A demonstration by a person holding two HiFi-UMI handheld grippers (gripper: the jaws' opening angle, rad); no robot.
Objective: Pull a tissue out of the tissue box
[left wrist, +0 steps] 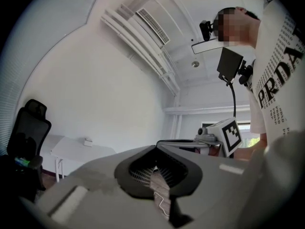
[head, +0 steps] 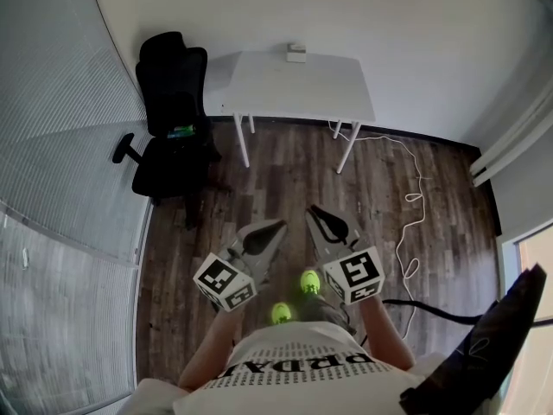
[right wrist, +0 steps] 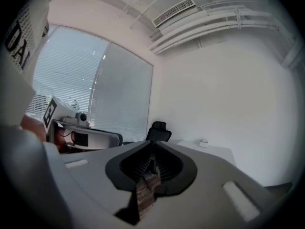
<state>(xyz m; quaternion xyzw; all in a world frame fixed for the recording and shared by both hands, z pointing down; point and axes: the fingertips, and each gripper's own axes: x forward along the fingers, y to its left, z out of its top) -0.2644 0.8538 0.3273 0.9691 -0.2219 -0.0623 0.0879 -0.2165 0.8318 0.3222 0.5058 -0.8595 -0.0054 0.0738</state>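
Black chair (head: 173,115) beside white table (head: 294,89)

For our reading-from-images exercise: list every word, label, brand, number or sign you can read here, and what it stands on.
"PRDA": large black letters on the person's white shirt.
Fine print rows on the shirt: too small to read.
Marker cubes: black-and-white square patterns, no letters.
Small box on the white table: nothing readable.

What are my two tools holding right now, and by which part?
Nothing. The left tool and the right tool both have nothing between their jaws. The small white tissue box sits on the far white table.
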